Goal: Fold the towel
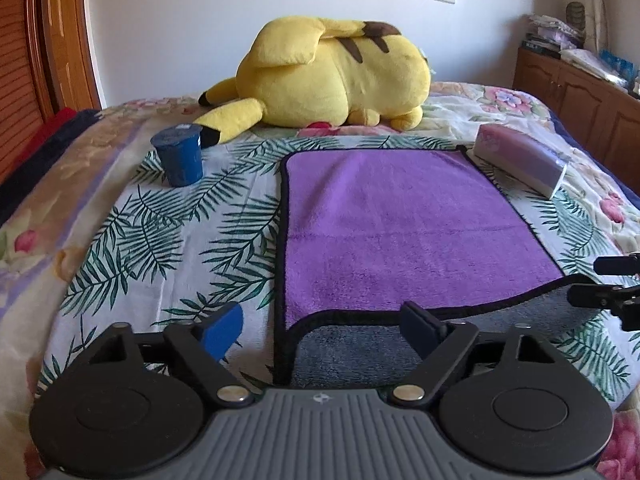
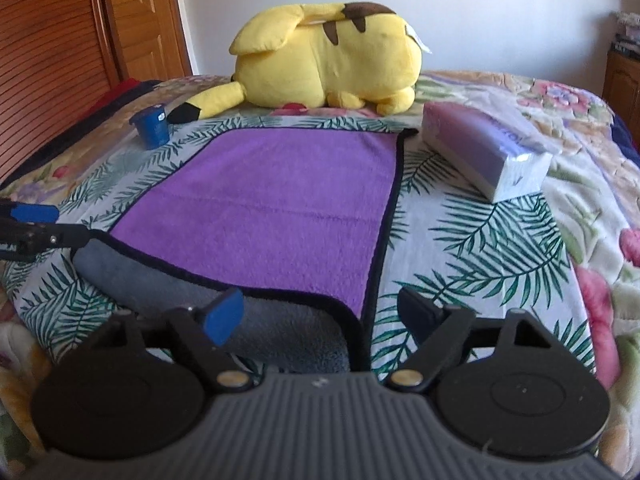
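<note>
In the left wrist view, the left gripper (image 1: 322, 330) hangs with its blue-padded fingers spread wide over the near left corner of the purple plush towel with black edging (image 1: 404, 224), gripping nothing. The towel lies flat on the palm-leaf printed bedsheet (image 1: 168, 236), except along its near edge, where it is turned back to show a grey underside. At the far left of the towel stands a small dark blue cup (image 1: 180, 156); beyond it lies a big yellow plush toy (image 1: 332, 76), and a lilac wrapped tissue pack (image 1: 524, 158) rests beside the towel's far right corner. The right gripper (image 1: 612, 288) enters at the right edge, just beside the near right corner. In the right wrist view, the right gripper (image 2: 322, 318) is likewise wide apart and holds nothing, straddling the towel's (image 2: 280, 208) near right corner, with the cup (image 2: 152, 128), toy (image 2: 324, 64) and tissue pack (image 2: 488, 156) all well clear beyond. The left gripper (image 2: 32, 228) shows at the left edge.
</note>
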`<state>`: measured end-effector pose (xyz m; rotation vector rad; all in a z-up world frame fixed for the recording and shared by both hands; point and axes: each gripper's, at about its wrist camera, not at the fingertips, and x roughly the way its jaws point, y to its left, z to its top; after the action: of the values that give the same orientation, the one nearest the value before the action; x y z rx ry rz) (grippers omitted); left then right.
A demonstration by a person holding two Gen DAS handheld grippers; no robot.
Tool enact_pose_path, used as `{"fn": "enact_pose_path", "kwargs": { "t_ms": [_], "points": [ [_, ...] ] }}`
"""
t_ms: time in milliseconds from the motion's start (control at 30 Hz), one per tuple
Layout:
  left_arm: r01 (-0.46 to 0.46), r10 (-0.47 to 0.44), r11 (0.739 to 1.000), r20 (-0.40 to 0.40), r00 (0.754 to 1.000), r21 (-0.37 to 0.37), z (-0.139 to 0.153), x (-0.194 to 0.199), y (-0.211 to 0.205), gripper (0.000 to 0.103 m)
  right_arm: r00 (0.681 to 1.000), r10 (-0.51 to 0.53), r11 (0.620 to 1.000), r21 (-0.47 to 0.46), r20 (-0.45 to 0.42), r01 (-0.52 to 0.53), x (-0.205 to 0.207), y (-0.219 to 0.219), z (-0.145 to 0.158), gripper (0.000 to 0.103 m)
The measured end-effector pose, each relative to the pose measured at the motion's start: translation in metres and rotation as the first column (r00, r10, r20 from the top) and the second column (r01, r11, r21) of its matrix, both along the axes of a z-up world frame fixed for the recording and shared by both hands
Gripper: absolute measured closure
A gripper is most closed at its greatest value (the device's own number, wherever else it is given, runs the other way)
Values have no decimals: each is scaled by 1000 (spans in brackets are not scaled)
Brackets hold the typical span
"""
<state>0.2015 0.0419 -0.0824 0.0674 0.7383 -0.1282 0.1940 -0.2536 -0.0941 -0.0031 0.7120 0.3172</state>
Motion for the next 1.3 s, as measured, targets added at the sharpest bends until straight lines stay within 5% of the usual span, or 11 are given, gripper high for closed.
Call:
{"fn": "enact_pose_path", "kwargs": {
  "t_ms": [700, 1067, 1300],
  "points": [
    [24, -25, 1000, -117, 993, -9, -22, 8, 7, 57, 992, 65, 998, 26, -106, -63, 8, -3, -6, 41],
    [42, -39, 999, -129, 991, 21, -26, 6, 3, 66, 990, 68, 997, -28, -126, -72, 11, -8, -4, 72],
    [52, -50, 999, -125, 991, 9, -25, 4, 2, 90, 987, 73, 996, -44, -145, -80, 12, -8, -8, 85]
  ]
}}
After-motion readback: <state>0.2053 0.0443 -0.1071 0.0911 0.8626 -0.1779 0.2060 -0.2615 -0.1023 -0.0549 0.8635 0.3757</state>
